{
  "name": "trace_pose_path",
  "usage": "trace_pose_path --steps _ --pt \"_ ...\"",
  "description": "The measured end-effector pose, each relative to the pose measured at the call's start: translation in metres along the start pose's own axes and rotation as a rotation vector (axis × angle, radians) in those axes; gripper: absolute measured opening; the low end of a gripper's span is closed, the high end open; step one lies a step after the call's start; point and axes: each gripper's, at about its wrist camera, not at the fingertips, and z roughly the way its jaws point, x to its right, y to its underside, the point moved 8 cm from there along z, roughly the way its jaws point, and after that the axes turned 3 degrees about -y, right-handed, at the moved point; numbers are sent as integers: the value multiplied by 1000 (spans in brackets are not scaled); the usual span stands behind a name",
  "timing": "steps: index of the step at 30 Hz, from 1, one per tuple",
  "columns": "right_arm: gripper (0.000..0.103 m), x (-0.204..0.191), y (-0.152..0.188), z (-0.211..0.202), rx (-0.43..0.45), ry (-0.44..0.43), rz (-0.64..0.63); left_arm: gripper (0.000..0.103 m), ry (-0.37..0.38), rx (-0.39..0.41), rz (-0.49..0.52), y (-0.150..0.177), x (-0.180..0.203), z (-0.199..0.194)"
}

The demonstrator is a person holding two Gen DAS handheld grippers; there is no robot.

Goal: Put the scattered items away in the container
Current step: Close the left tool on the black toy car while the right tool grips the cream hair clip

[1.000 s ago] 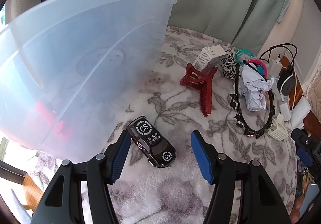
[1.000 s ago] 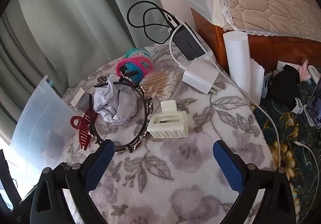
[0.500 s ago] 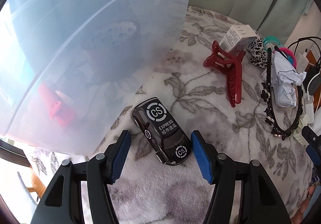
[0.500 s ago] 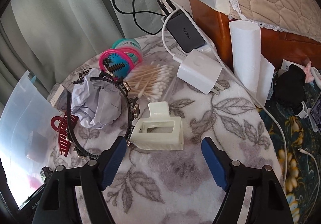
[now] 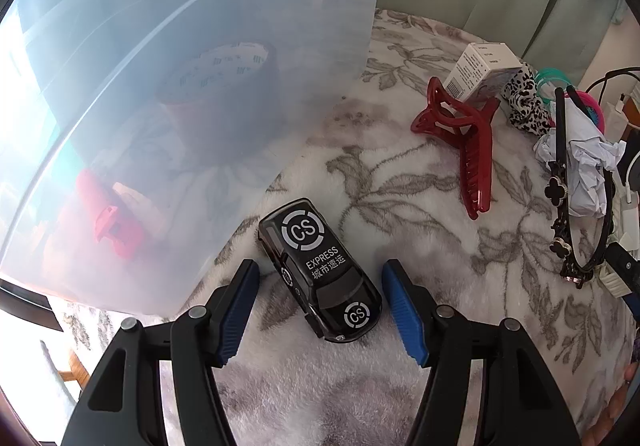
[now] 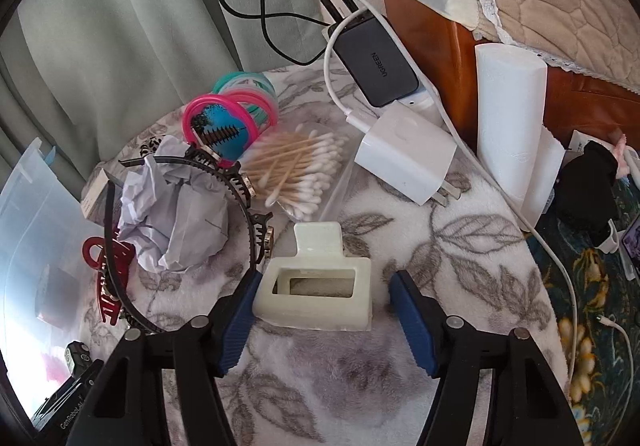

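A black toy car [image 5: 320, 271] marked "CS EXPRESS" lies on the floral cloth, between the open fingers of my left gripper [image 5: 320, 286], not gripped. The clear plastic container [image 5: 168, 94] stands just left of it, holding a tape roll [image 5: 224, 74] and a red item [image 5: 112, 222]. My right gripper [image 6: 322, 292] is open around a cream hair claw clip [image 6: 316, 290]; its left pad [image 6: 240, 306] is at the clip's side. A red claw clip [image 5: 468, 142], a black headband [image 6: 240, 182] and crumpled paper [image 6: 176, 214] lie nearby.
A small white box [image 5: 480, 66], pink and teal hoops [image 6: 232, 118], cotton swabs [image 6: 296, 166], a white charger [image 6: 404, 158], a dark power adapter with cables [image 6: 376, 62] and a white roll [image 6: 508, 118] crowd the table's far side. A bed frame [image 6: 580, 94] stands beyond.
Both grippers have moved forward and down: the left now straddles the toy car, the right now straddles the cream clip. Neither has closed.
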Motion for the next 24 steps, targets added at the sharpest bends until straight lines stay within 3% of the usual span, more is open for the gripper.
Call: trace_pose_path --steps 3,17,24 --pt "60 4 2 -2 -4 2 7 65 -3 -5 10 3 -1 -2" --pt "58 11 5 -7 4 -6 13 65 6 -6 22 4 -2 -4" --pt "58 18 10 -19 5 -11 38 55 40 -19 27 6 -3 -8"
